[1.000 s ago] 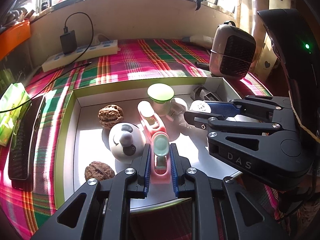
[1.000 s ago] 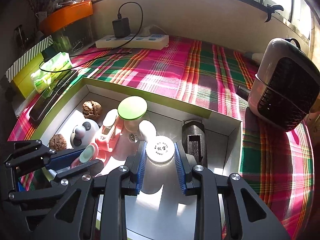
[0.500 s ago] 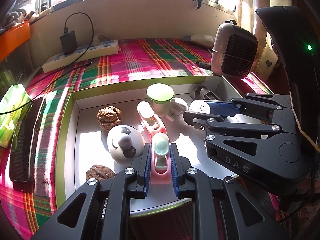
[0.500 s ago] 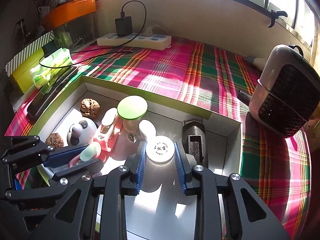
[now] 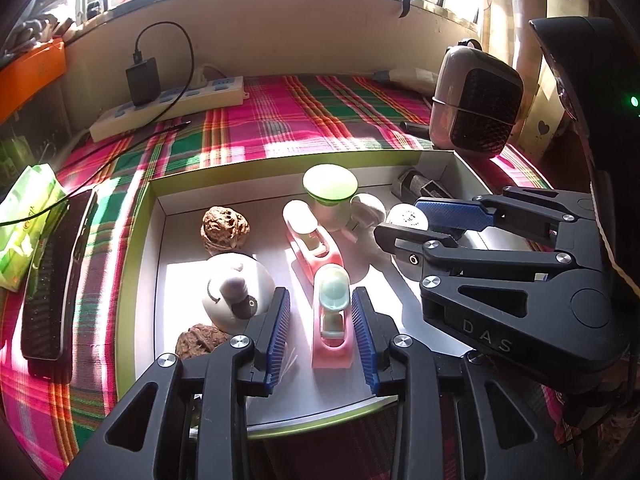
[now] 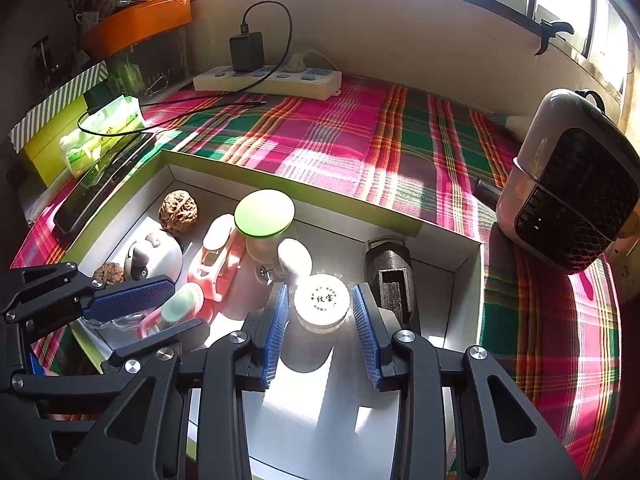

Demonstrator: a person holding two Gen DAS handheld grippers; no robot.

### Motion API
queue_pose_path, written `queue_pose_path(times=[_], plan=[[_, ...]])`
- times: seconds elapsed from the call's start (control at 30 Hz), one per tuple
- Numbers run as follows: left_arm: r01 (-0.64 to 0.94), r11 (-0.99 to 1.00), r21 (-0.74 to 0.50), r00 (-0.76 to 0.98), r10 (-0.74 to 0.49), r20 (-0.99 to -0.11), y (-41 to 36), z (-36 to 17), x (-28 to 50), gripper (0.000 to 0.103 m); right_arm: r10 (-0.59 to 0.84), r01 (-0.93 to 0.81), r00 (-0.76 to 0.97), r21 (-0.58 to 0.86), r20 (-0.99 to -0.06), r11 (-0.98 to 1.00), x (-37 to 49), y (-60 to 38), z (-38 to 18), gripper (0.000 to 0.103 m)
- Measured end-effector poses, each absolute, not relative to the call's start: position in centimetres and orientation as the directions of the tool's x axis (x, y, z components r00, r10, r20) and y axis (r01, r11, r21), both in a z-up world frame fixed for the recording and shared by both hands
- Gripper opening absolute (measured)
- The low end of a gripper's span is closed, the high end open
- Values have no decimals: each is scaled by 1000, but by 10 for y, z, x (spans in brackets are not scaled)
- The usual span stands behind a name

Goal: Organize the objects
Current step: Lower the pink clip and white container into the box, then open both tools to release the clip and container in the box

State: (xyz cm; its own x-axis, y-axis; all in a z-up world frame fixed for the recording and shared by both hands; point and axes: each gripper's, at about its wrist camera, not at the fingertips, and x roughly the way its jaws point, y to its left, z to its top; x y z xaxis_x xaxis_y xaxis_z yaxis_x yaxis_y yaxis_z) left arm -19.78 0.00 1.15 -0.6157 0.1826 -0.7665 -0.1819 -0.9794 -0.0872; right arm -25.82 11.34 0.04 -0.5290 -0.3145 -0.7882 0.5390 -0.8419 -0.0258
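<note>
A white tray with a green rim (image 5: 140,280) (image 6: 344,224) holds the small objects. A pink tool with a pale green cap (image 5: 332,320) (image 6: 182,306) lies on the tray floor between the blue pads of my left gripper (image 5: 320,292) (image 6: 186,304). Those jaws are opening, with a gap on each side of the tool. A white round jar (image 6: 322,304) (image 5: 408,216) stands between the pads of my right gripper (image 6: 320,288) (image 5: 400,220). Its jaws are opening too, narrowly apart from the jar.
Also in the tray: two walnuts (image 5: 224,230) (image 5: 200,344), a white dome toy (image 5: 236,292), a green-lidded jar (image 5: 330,192), a second pink tool (image 5: 310,240), a black metal piece (image 6: 390,272). On the plaid cloth: a fan heater (image 6: 568,188), power strip (image 6: 268,78), phone (image 5: 56,280).
Both grippers were shut on their objects and their pads have now spread apart. The pink tool and the white jar rest in place. Neither hand has moved.
</note>
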Motion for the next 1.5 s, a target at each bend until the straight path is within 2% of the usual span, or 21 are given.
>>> queue_pose_path(times=[0.87,1.5], plan=[[-140,-988,-62,-641,138,-755,-5,28,-172,31,-322,469,-573,21,-754,-883,-225,126,24,38],[-80,-997,-12,-701,65,-710,-4,47,-133,31,-347,422,-601,83,-720,-903,-185,139,38,38]])
